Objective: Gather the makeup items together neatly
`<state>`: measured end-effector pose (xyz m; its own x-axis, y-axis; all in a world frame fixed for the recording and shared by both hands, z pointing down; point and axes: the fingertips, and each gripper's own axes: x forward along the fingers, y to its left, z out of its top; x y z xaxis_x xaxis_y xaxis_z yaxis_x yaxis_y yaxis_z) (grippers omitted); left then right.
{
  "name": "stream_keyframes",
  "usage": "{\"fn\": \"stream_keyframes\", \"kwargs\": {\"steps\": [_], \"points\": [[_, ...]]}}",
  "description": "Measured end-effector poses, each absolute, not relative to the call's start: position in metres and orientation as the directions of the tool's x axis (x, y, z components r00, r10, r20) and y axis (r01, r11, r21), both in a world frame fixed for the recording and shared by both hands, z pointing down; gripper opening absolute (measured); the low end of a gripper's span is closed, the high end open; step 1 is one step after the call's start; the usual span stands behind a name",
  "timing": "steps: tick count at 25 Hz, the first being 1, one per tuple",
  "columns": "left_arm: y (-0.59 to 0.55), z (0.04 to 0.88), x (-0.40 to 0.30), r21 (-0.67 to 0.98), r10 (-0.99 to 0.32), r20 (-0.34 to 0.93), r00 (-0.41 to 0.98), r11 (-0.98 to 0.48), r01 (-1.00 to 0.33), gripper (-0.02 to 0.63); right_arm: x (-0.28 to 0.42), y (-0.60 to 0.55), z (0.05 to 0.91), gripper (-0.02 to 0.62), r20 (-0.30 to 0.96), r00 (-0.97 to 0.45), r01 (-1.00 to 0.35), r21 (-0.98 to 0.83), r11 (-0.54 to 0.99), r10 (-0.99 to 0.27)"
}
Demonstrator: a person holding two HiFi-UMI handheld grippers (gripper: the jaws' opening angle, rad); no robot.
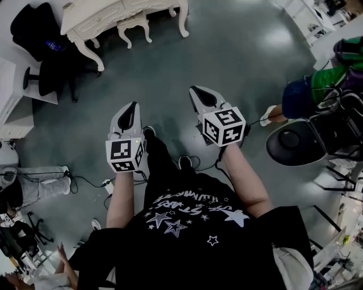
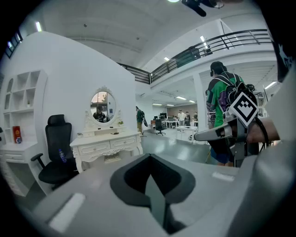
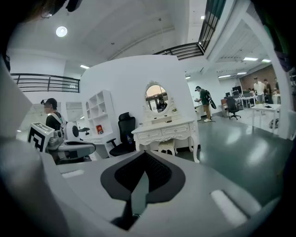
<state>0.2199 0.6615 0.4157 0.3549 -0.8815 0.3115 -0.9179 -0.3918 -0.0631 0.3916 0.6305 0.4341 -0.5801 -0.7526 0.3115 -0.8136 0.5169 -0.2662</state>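
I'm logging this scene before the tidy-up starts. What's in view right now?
dressing table: one, white, far ahead on the left
stool: one, white, at the table
oval mirror: one, white-framed, on the table
office chair: one, black, left of the table
shelf unit: one, white, beyond the chair
bystander: one, green top, right side
left gripper: one, grey, fingers shut, empty
right gripper: one, grey, fingers shut, empty

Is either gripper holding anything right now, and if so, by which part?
Nothing is held. The left gripper and the right gripper both have their jaws together with nothing between them.
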Motion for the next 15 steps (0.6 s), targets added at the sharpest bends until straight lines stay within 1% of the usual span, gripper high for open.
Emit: {"fn": "stream_keyframes", "kwargs": {"steps": [8, 15], "points": [[0.687, 0.413, 0.231, -0.067, -0.893, 0.300, 0.334, -0.369, -0.927, 0.002, 0.403, 0.660, 0.434, 0.029, 0.312, -0.598, -0.801, -0.253, 0.542, -0.738], [0.694, 0.415, 0.213, -0.058, -0.900, 0.319, 0.298, -0.332, -0.942, 0.002, 0.385, 0.654, 0.430, 0.029, 0.309, -0.624, -0.781, -0.261, 0.567, -0.718]]}}
